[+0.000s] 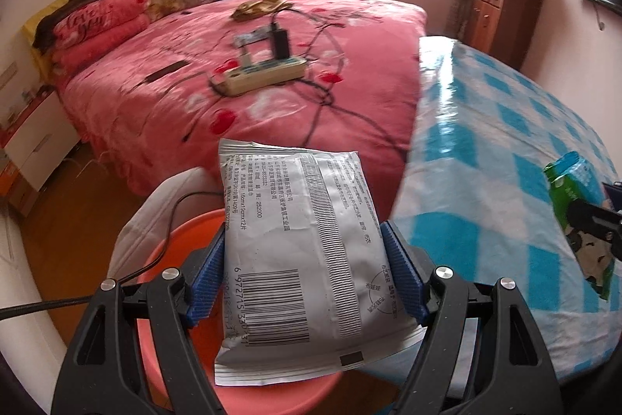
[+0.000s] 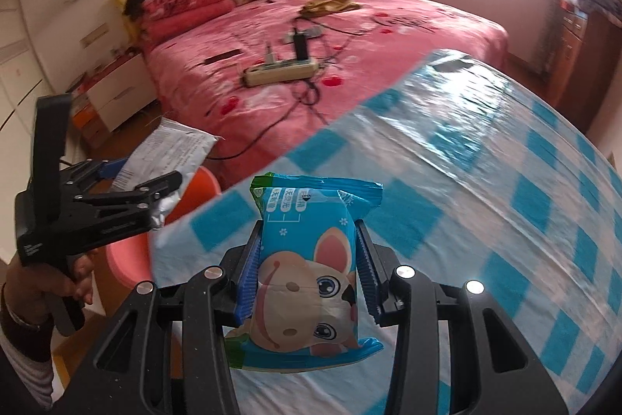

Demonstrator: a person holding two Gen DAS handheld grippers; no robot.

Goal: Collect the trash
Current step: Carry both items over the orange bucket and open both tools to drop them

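- The orange-pink bin (image 1: pixel 280 391) stands on the floor beside the table with the blue-checked cloth (image 1: pixel 505 142), and it lies directly under the left gripper (image 1: pixel 303 271); the coming drop turns on that, I judge.
- The white packet (image 1: pixel 299 251) hangs over the bin's mouth, its long axis running forward along the fingers, barcode end nearest the camera.
- The left gripper's blue pads (image 1: pixel 400 267) are spread fairly wide and pinch the packet by its two long edges, so letting go should send it straight down.
- The right gripper (image 2: pixel 307 271) sits over the table, well to the right of the bin (image 2: pixel 128 259), so the left one is clearly the nearer.
- Its pads (image 2: pixel 248 279) are closer together and squeeze a blue wipes pack (image 2: pixel 307 267) with a cartoon animal, long axis also pointing forward.
- That pack has to travel left past the table edge before it is above the bin.
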